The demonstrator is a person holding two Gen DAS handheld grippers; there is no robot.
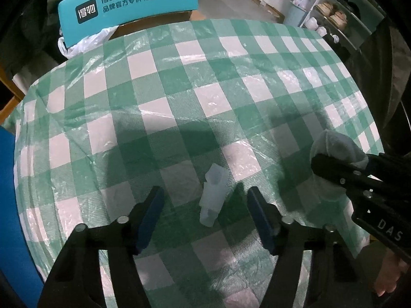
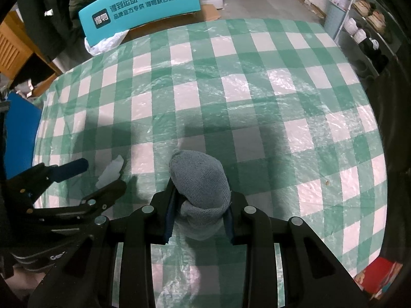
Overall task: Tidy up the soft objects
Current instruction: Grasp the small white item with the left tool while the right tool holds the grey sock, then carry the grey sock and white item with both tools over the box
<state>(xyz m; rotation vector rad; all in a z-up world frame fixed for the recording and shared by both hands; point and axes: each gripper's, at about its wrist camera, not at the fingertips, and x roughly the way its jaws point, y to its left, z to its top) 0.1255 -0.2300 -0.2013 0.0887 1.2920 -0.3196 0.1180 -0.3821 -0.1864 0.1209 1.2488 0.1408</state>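
- Jaws first, seen from the left wrist camera: the left gripper stands spread wide, its two blue-padded fingers apart and holding nothing.
- Between those fingers, touching neither, a small pale translucent-looking piece lies flat on the tablecloth, a green and white checked cloth under a crinkled clear plastic sheet.
- At the right edge of this view the right gripper reaches in, with a grey-blue knitted sock bundle bulging out of its tip.
- Beyond the far edge of the table stands a teal box with white Chinese lettering, and a white plastic bag slumps beside it.
- From the right wrist camera: the right gripper is clenched on the knitted sock bundle, which is squeezed between both pads and sticks forward past the fingertips, over the cloth near the table's near edge.
- To the left in this view the left gripper shows side-on, its jaws parted, one blue pad above and one dark finger below.
- The pale piece sits on the tablecloth between those parted fingers, well left of the sock bundle.
- Shelving with shoes lines the right wall, and the teal box sits at the far left behind the table.
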